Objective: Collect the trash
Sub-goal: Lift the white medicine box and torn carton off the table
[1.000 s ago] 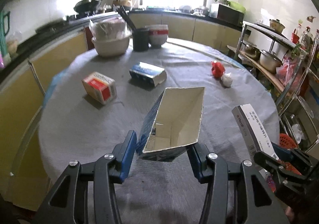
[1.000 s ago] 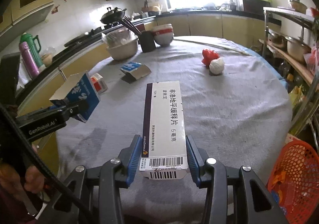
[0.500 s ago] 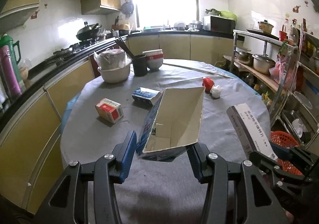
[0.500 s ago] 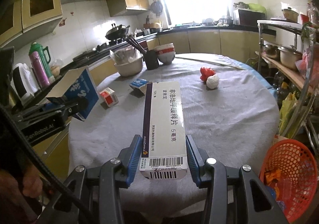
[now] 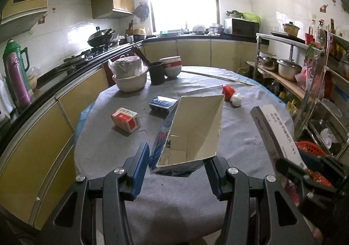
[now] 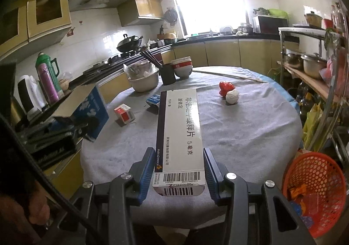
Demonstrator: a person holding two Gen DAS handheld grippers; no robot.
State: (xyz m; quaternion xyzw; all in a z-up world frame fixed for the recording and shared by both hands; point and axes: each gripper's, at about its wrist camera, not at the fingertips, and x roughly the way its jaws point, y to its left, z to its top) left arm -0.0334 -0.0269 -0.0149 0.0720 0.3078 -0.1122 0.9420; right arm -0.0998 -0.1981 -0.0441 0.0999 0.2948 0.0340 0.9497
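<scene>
left gripper (image 5: 176, 164) clamped on an open blue carton (image 5: 192, 129), empty mouth facing the camera, held clear above the round table (image 5: 240, 140). right gripper (image 6: 178, 170) pinching a long white medicine box (image 6: 180, 127) by its barcode end, also up off the grey cloth. over at the right edge, low beside the table, an orange basket (image 6: 314, 179) with a few scraps already inside. still lying on the cloth: a small red-and-white box (image 5: 125, 119), a blue packet (image 5: 162, 103) just behind it, and a red wad (image 5: 227, 92) touching a white wad (image 5: 236, 99) further right. at the far rim, a wrapped bowl (image 5: 129, 77), a dark cup with chopsticks (image 5: 157, 71) and stacked bowls (image 5: 172, 67), close together.
</scene>
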